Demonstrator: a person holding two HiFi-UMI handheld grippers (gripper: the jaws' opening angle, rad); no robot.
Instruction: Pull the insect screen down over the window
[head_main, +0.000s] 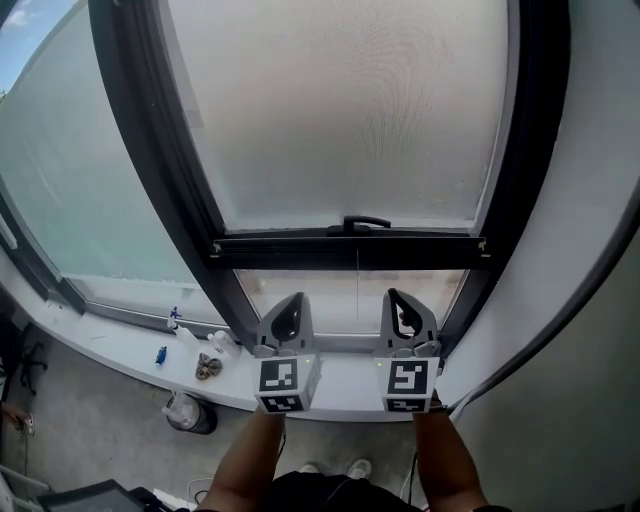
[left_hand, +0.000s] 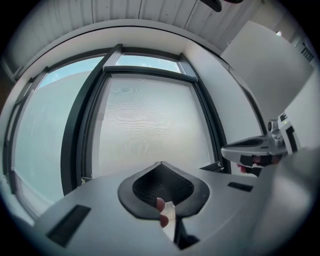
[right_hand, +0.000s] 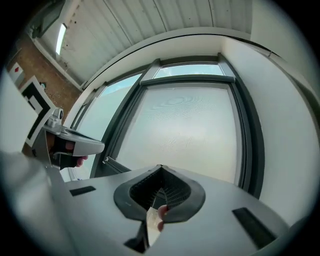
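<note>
Grey mesh insect screen (head_main: 340, 110) covers most of the window, its dark bottom bar (head_main: 300, 250) hanging short of the sill. The mesh is probably light and flimsy, so it is best pulled by the stiff bar's central handle (head_main: 366, 223). Left hand-held gripper (head_main: 290, 305) and right hand-held gripper (head_main: 400, 300), below the bar, are both closed and empty.

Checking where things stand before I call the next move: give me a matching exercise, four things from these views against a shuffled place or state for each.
Things:
1. insect screen
2. handle
3. left gripper
4. dark container

Places or states:
A. on the floor, below the sill
B. jaws shut, nothing held
C. middle of the screen's dark bottom bar
D. drawn most of the way down, gap left underneath

Pairs: 1-D; 2-C; 3-B; 4-A
</note>
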